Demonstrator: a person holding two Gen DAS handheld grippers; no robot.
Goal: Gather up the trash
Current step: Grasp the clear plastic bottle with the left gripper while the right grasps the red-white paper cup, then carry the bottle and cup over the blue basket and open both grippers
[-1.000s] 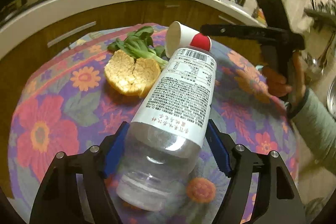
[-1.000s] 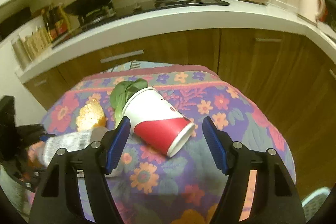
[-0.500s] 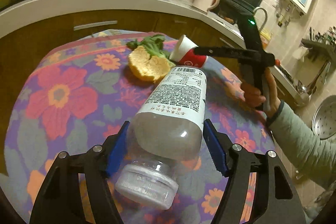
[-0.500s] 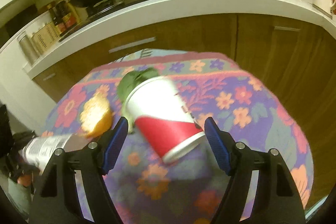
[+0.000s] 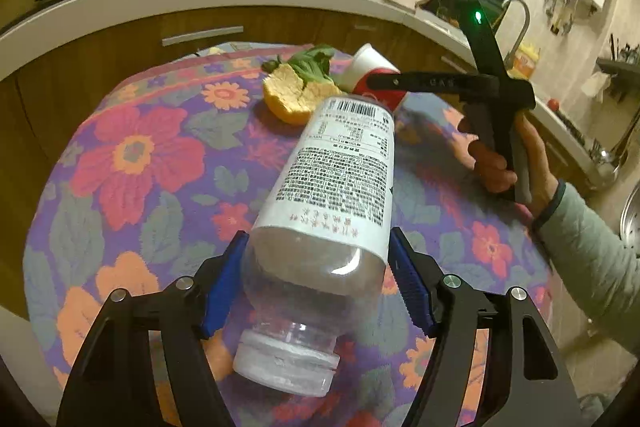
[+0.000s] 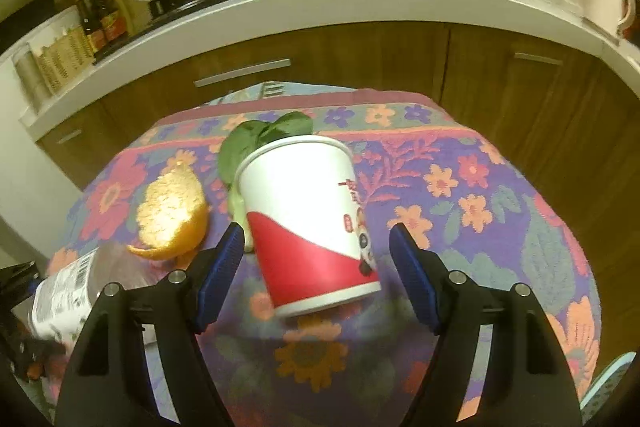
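Left claw clamped on one bottle, cap end toward camera, tilted, base pointing toward the cup. Right claw level over the tabletop, fingers apart on either side of one paper cup lying on its side; contact unclear. Just left of cup: one orange peel. Behind cup: one leafy green. Right hand grips its handle.
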